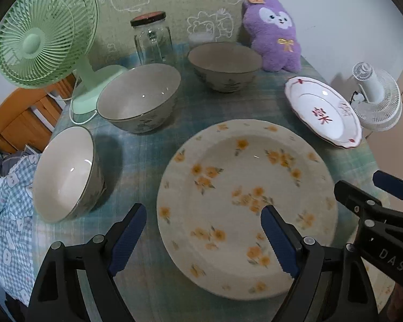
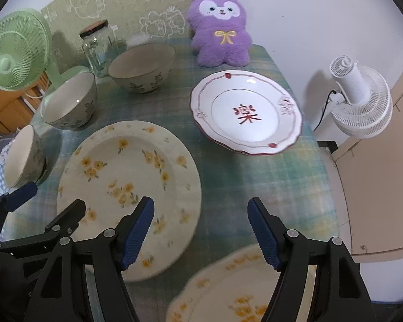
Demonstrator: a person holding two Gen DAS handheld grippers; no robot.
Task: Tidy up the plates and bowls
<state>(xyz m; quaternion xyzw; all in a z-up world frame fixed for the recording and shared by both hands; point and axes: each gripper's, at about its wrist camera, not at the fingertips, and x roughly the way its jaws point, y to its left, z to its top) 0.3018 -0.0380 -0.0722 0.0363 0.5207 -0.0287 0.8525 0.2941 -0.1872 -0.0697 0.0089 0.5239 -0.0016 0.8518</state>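
Both jaws gaping wide and holding nothing, the left hand-held gripper [image 1: 204, 233] is hovering over the large cream yellow-flowered plate [image 1: 244, 204] lying on the green plaid-clothed desk [image 2: 255, 177]. The right hand-held gripper [image 2: 201, 228] is hovering beside it, equally open and empty.

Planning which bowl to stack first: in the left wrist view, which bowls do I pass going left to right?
Nearest bowl at the table edge → middle bowl → far bowl by the purple plush.
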